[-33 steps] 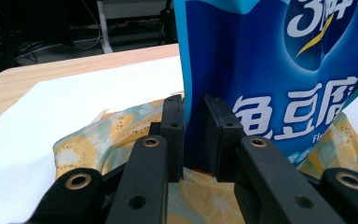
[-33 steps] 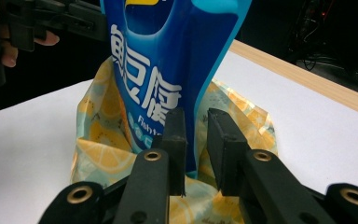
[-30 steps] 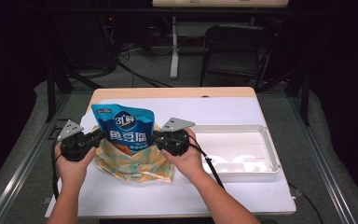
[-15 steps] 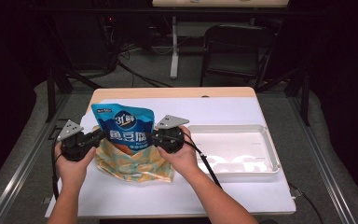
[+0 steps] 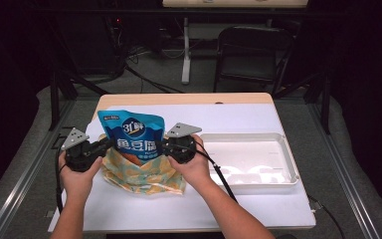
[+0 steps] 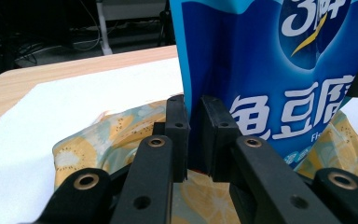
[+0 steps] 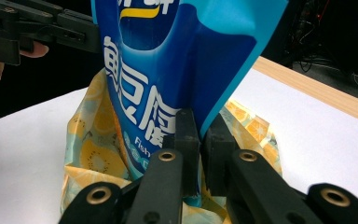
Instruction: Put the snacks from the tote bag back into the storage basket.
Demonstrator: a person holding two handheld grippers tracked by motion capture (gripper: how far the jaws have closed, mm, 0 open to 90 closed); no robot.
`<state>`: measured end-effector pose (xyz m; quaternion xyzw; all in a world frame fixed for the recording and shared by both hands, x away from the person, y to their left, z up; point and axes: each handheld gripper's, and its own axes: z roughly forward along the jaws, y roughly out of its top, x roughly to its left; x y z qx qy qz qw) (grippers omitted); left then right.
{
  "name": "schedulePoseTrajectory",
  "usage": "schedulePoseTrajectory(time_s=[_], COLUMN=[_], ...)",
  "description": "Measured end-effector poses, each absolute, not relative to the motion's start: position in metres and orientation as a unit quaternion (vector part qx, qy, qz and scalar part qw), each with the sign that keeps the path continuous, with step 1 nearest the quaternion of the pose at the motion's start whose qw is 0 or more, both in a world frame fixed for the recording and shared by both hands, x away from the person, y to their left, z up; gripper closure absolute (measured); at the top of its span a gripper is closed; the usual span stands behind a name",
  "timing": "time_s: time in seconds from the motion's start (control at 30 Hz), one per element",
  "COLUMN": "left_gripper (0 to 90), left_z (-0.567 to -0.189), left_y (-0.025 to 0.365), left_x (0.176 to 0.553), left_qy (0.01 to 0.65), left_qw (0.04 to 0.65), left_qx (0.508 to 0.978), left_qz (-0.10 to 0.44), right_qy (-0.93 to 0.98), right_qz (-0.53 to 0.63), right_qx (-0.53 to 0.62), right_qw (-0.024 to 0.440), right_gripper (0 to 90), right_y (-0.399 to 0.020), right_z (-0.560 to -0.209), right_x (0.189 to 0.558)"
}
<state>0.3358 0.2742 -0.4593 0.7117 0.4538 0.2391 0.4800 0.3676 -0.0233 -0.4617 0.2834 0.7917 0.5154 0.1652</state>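
A blue snack bag (image 5: 134, 134) with white characters stands upright, its lower end down inside a yellow fruit-print cloth bag (image 5: 144, 174) on the white table cover. My left gripper (image 5: 107, 145) is shut on the snack bag's left edge (image 6: 186, 93), jaws pinching the film. My right gripper (image 5: 161, 147) is shut on its right edge (image 7: 223, 79). In the right gripper view the left gripper (image 7: 74, 30) shows at the far side of the bag, and the cloth bag (image 7: 91, 154) gapes around the pack's bottom.
A white plastic tray (image 5: 283, 154) lies to the right of the bags. The table's wooden far edge (image 5: 189, 98) borders a dark floor with a chair (image 5: 251, 50) and cables. A hand holds each gripper from below.
The right gripper has shifted slightly left toward the snack bag; the bag and left gripper stay almost where they were.
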Motion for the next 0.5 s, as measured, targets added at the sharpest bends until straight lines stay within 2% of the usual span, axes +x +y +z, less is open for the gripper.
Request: schedulePoseTrajectory(time_s=[0.5], left_gripper=[86.0], left_z=[-0.4593], left_y=[0.2714], left_x=[0.3351], left_qy=[0.448], left_qw=[0.476], left_qx=[0.714], left_qz=[0.25], right_qy=[0.788], right_qz=[0.518], right_qx=[0.287], right_qw=[0.166], right_gripper=[88.3], right_y=[-0.0229], right_z=[-0.462], right_x=[0.3674])
